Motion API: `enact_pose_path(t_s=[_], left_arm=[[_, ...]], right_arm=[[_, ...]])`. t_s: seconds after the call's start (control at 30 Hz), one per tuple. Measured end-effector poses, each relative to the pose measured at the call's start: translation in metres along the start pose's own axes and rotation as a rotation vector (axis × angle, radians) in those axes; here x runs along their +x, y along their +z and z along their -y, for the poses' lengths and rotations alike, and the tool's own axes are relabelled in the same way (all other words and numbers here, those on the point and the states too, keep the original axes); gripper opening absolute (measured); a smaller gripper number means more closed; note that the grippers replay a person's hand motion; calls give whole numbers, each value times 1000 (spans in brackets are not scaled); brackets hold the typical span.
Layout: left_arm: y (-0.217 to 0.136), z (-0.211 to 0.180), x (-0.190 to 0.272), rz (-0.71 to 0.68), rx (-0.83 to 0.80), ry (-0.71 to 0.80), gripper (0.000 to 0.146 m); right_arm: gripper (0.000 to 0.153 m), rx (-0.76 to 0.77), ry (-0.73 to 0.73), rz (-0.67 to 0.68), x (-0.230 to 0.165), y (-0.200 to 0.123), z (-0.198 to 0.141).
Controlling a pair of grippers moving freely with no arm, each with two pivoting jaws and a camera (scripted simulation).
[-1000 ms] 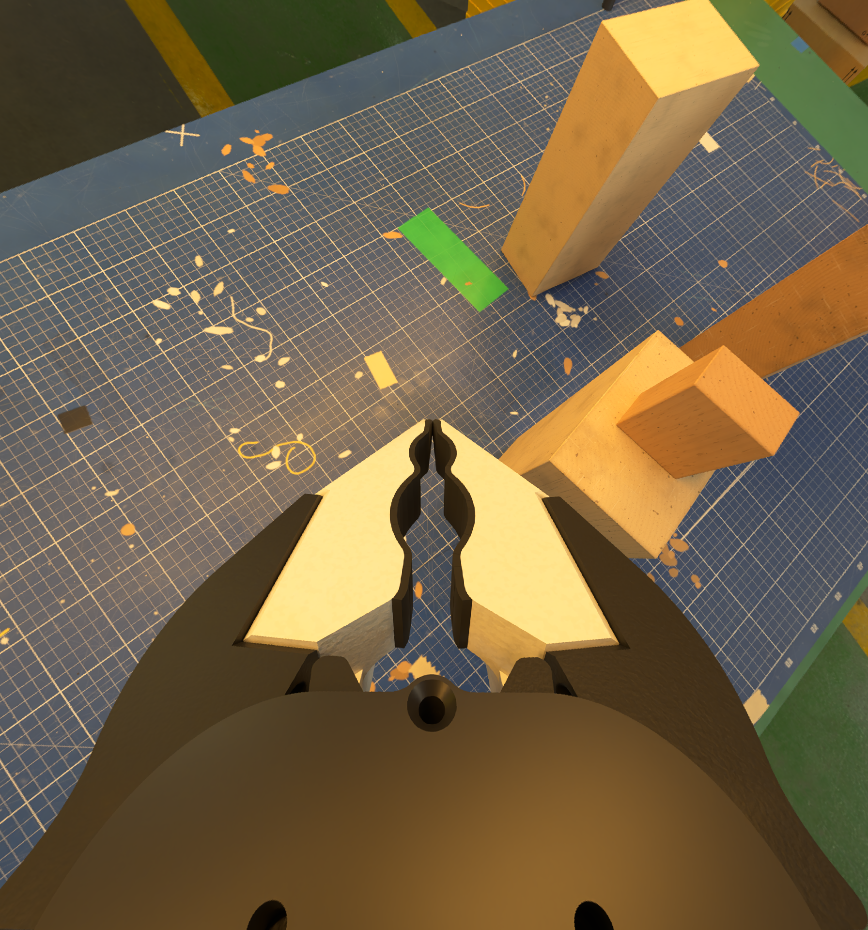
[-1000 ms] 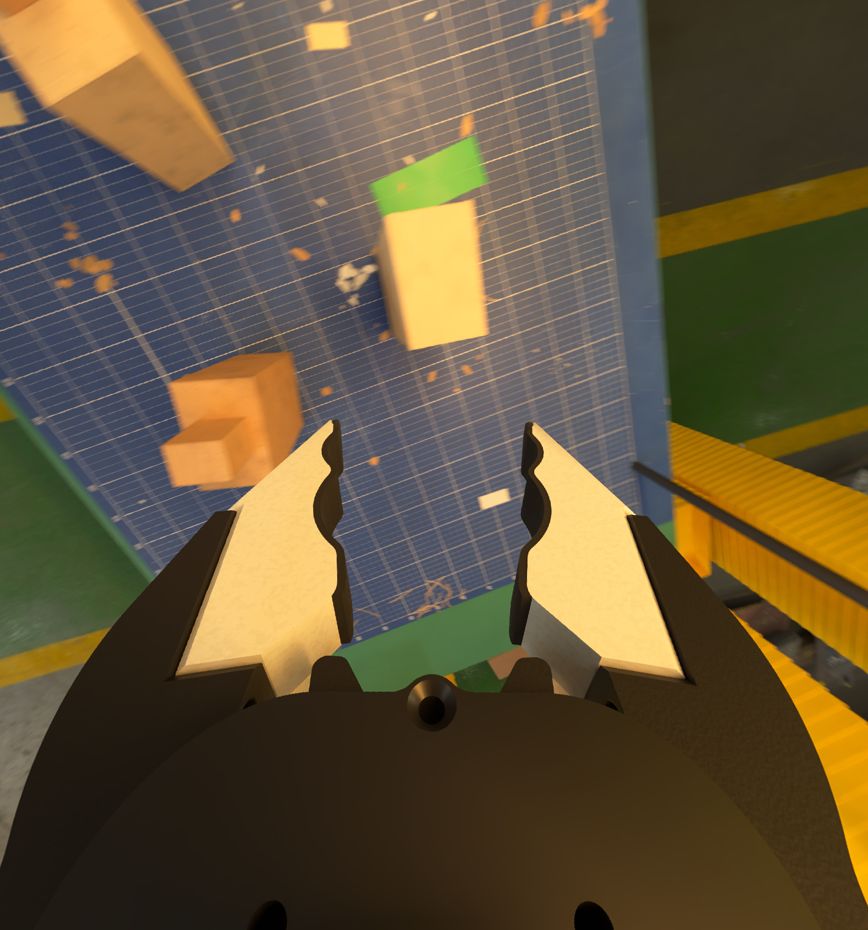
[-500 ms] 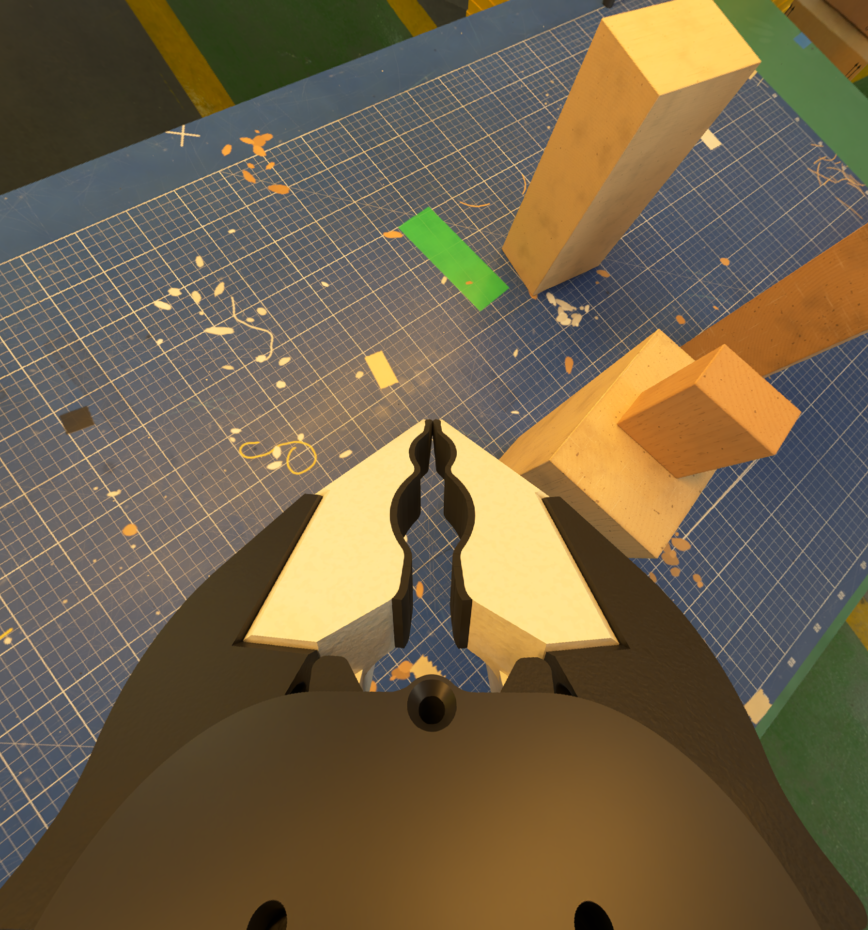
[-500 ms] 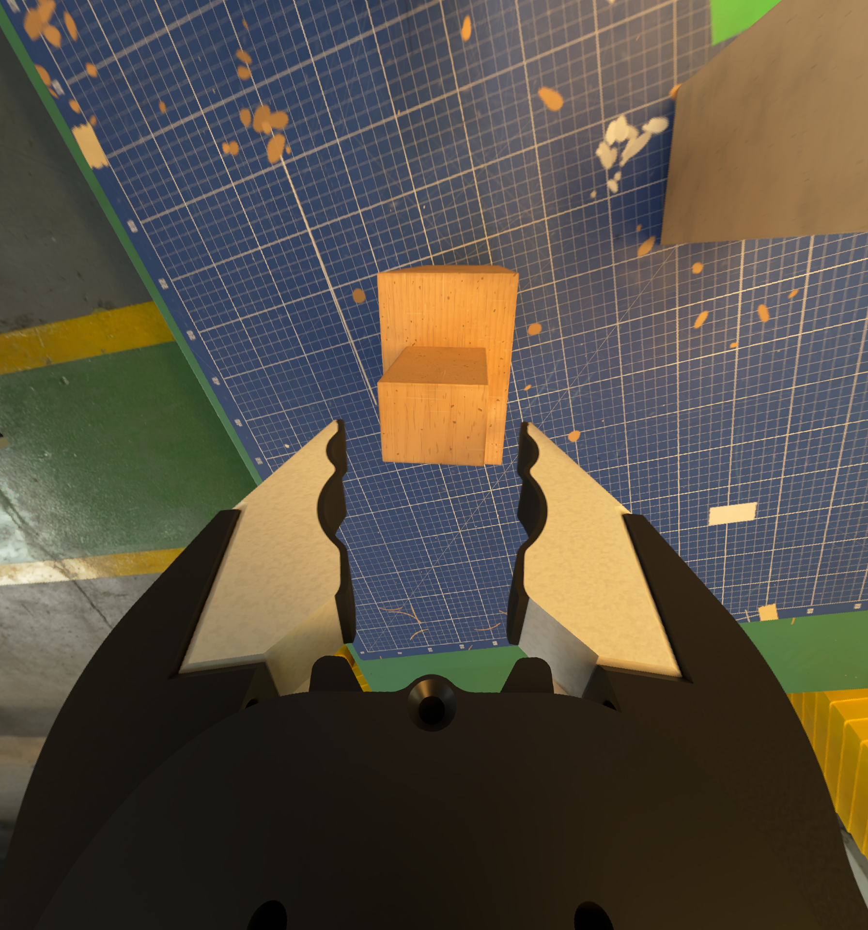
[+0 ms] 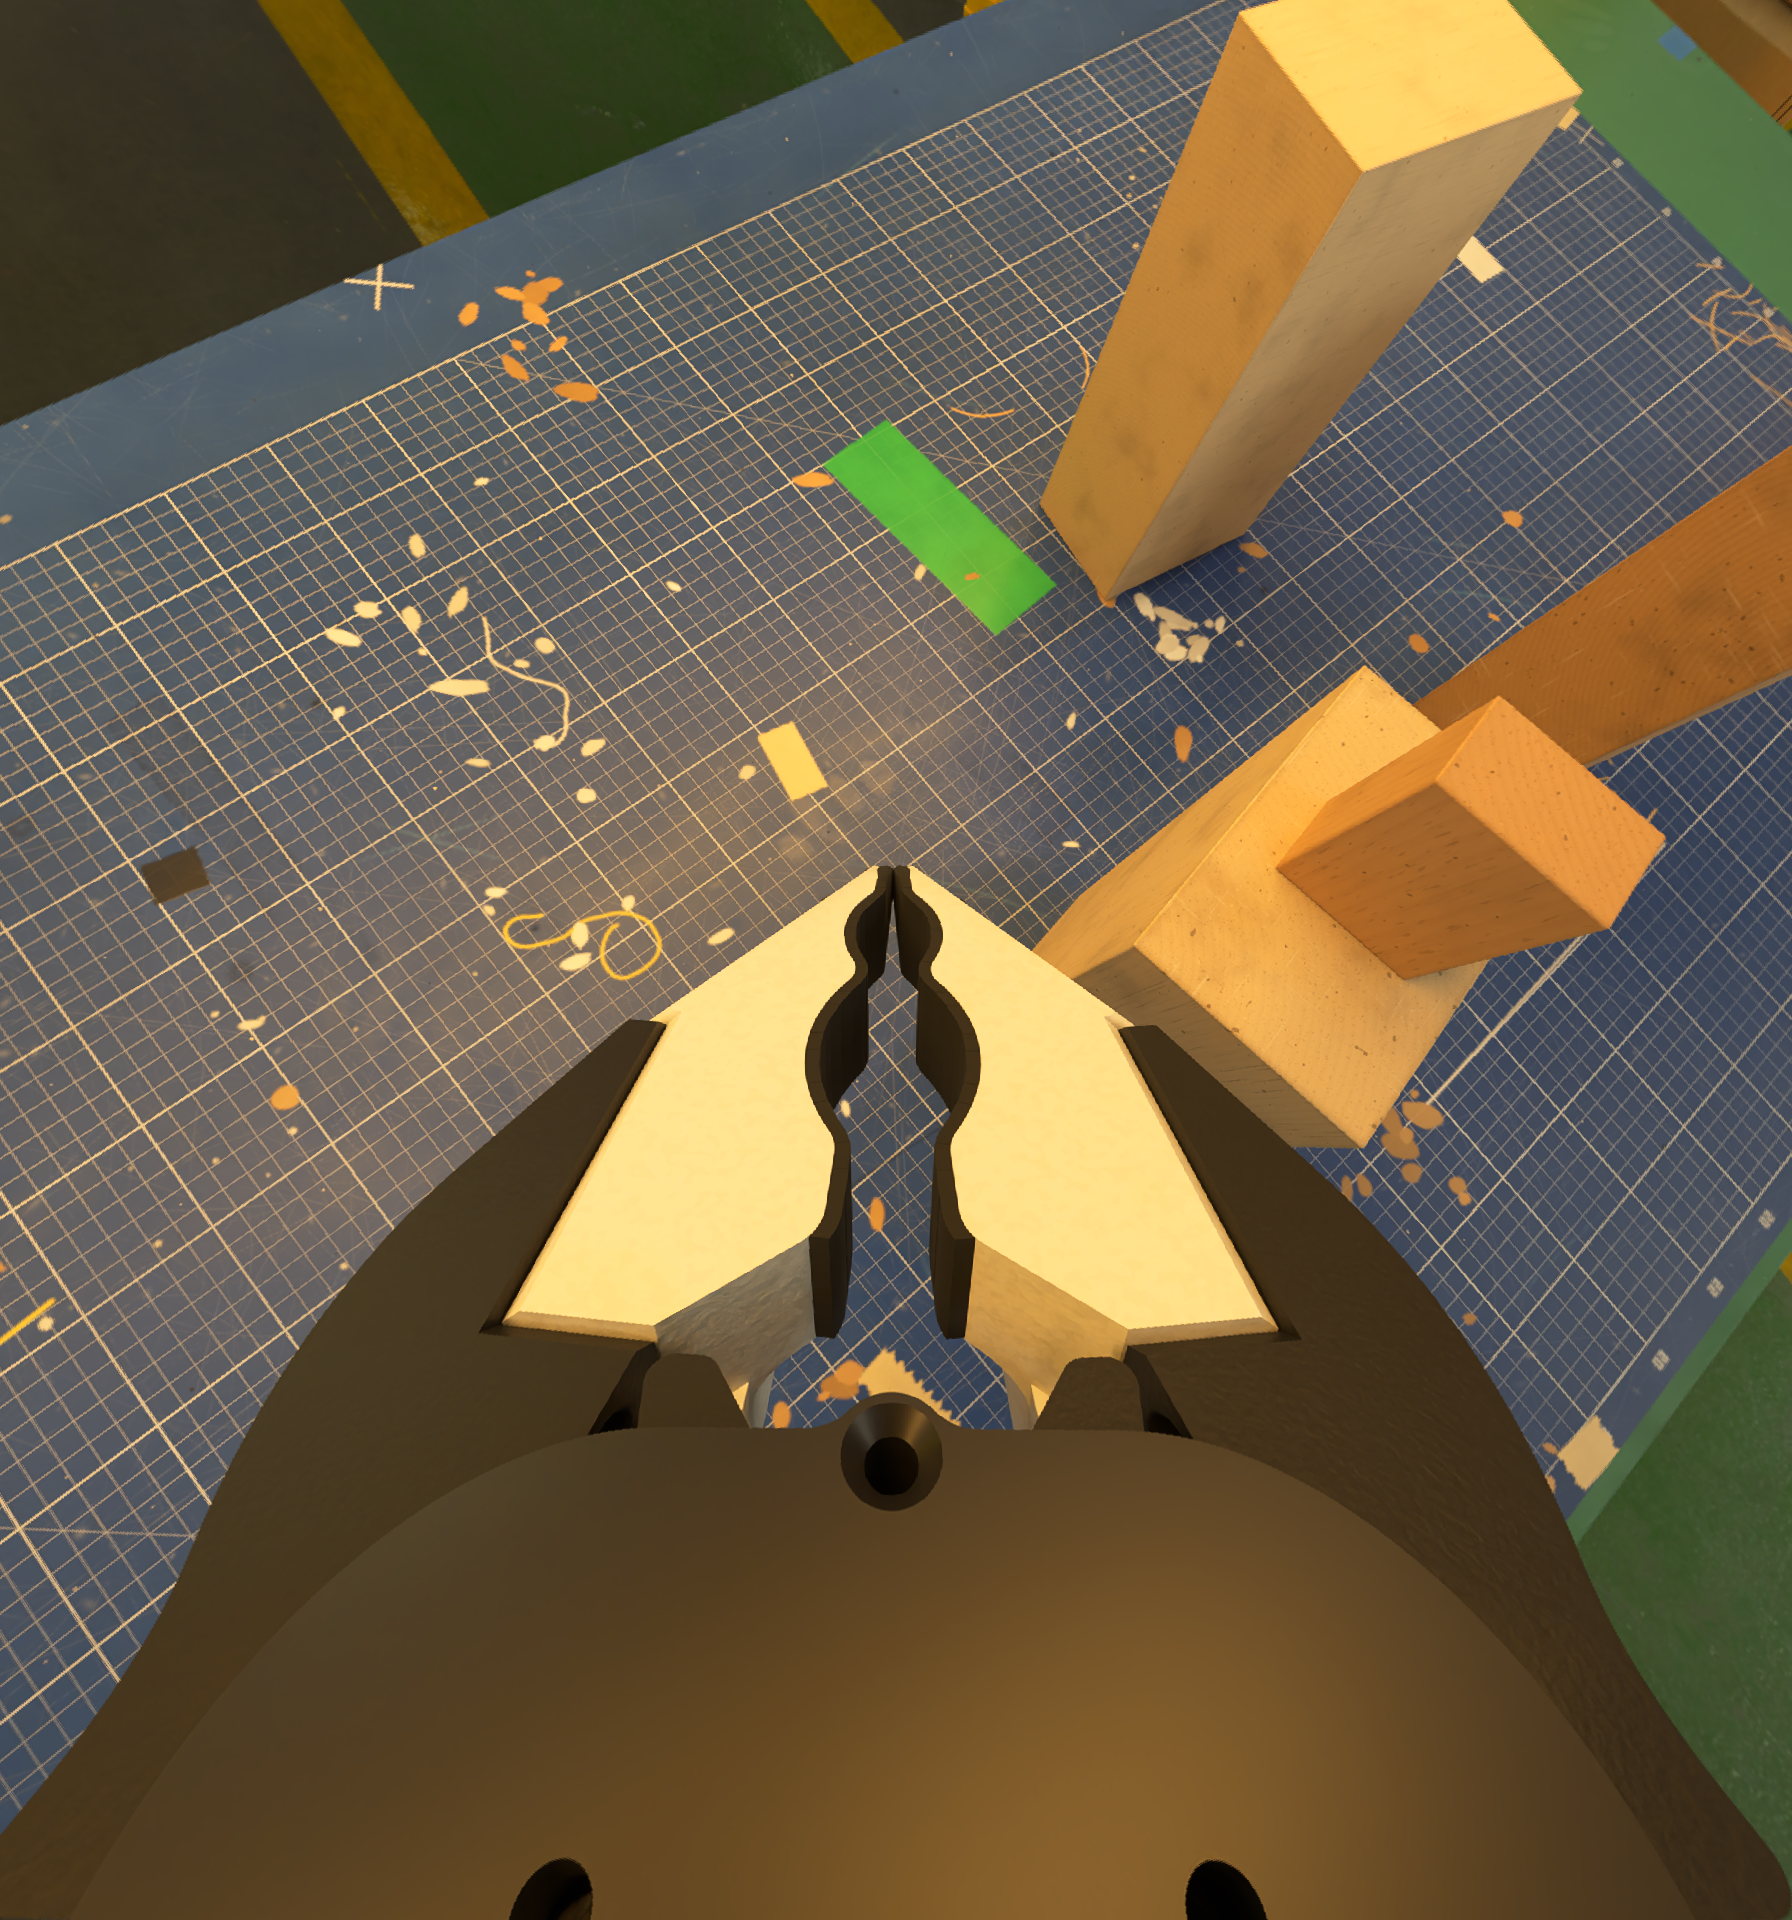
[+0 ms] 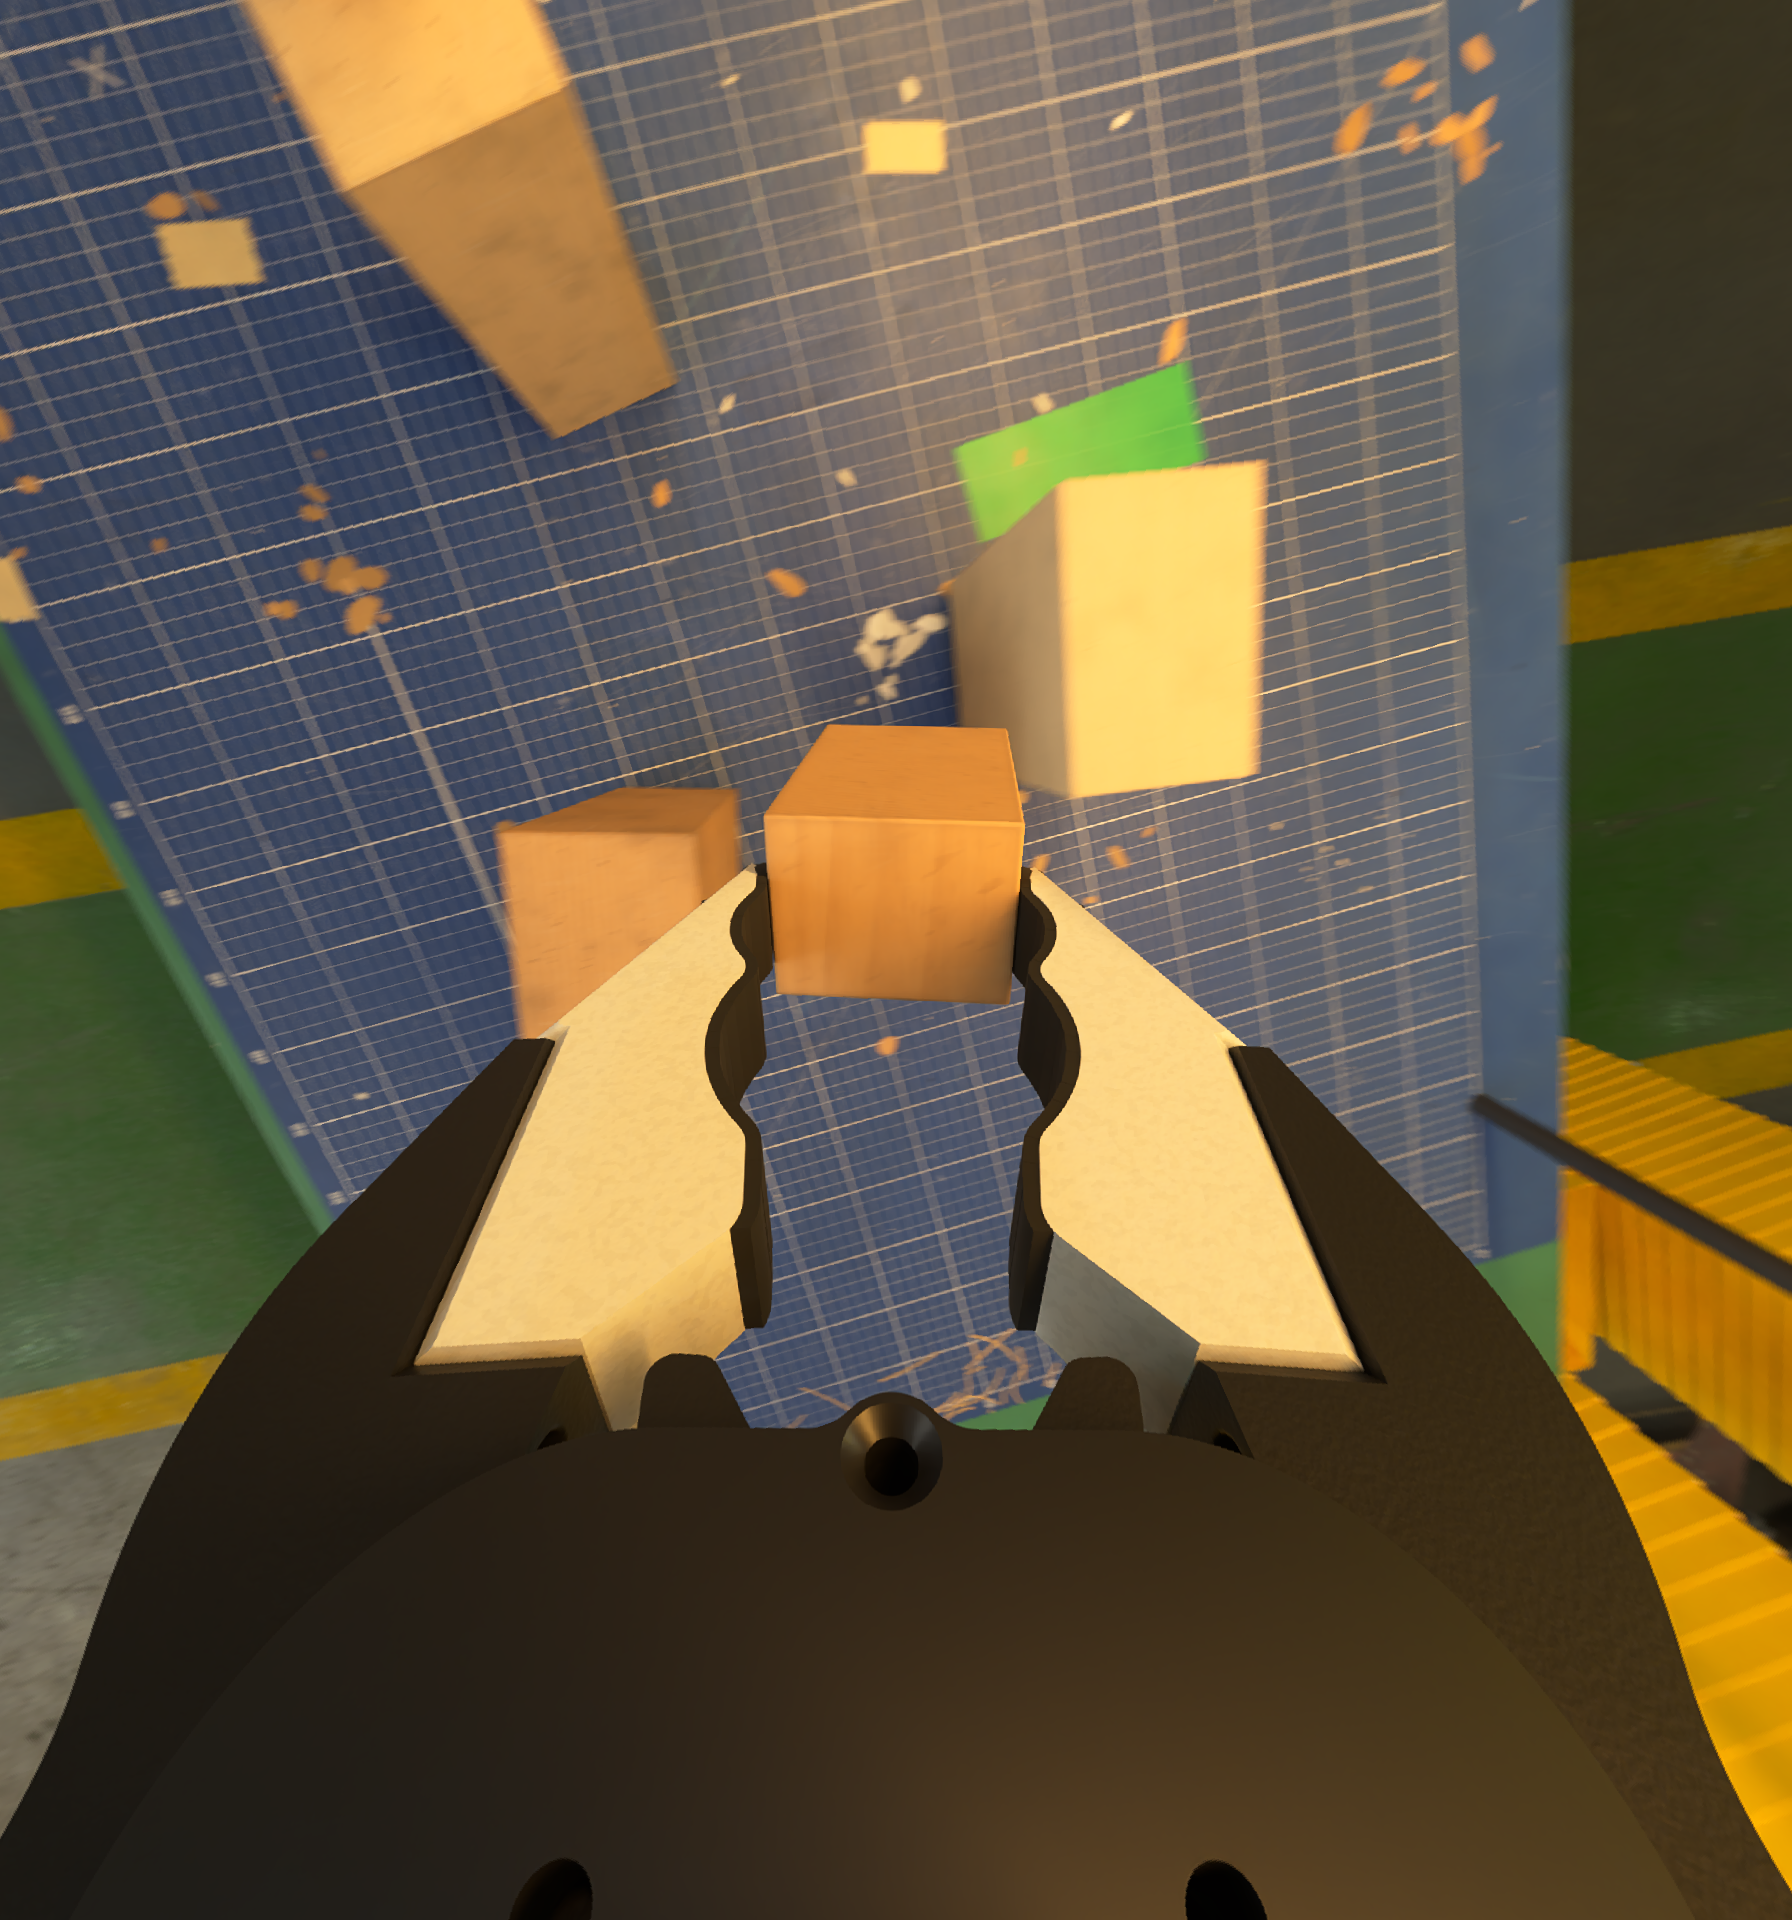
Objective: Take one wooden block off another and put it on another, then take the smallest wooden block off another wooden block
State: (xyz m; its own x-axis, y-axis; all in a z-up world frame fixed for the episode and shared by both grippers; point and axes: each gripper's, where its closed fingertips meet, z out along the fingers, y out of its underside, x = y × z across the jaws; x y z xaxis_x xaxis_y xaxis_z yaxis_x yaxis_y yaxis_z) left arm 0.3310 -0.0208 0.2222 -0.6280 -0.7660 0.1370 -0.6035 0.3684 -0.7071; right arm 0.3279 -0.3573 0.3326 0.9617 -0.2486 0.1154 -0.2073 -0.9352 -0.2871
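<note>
In the right wrist view my right gripper (image 6: pixel 892 894) is shut on the smallest wooden block (image 6: pixel 892 862), an orange cube held between the fingertips above the mat. A larger block (image 6: pixel 611 894) stands just left of and behind it. In the left wrist view a small orange block (image 5: pixel 1463 842) rests on a pale wider block (image 5: pixel 1245 935), and no other gripper shows there. My left gripper (image 5: pixel 892 878) is shut and empty, just left of that pale block.
A tall pale block (image 5: pixel 1276 291) (image 6: pixel 1131 634) stands upright beside a green tape strip (image 5: pixel 939 525). A long darker block (image 5: pixel 1681 613) (image 6: pixel 476 197) rises at the right. The blue grid mat (image 5: pixel 352 831) ends at a green edge (image 5: pixel 1702 1403). A yellow structure (image 6: pixel 1702 1299) lies right.
My right gripper has closed on the small orange block and its view has swung, with the block now between its fingertips. The left gripper has not moved.
</note>
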Motion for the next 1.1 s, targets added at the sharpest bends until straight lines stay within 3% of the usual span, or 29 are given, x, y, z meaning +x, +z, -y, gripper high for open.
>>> enact_pose_path(t_s=[0.13,0.33,0.77,1.1], left_arm=[[0,0,0,-3,1,-1,0],[0,0,0,-6,2,-3,0],[0,1,0,-12,4,-4,0],[0,1,0,-17,5,-6,0]], right_arm=[[46,-7,-31,-20,55,2,26],[46,-95,-79,49,97,44,34],[46,-210,-97,231,100,103,18],[46,-225,-72,306,93,113,17]])
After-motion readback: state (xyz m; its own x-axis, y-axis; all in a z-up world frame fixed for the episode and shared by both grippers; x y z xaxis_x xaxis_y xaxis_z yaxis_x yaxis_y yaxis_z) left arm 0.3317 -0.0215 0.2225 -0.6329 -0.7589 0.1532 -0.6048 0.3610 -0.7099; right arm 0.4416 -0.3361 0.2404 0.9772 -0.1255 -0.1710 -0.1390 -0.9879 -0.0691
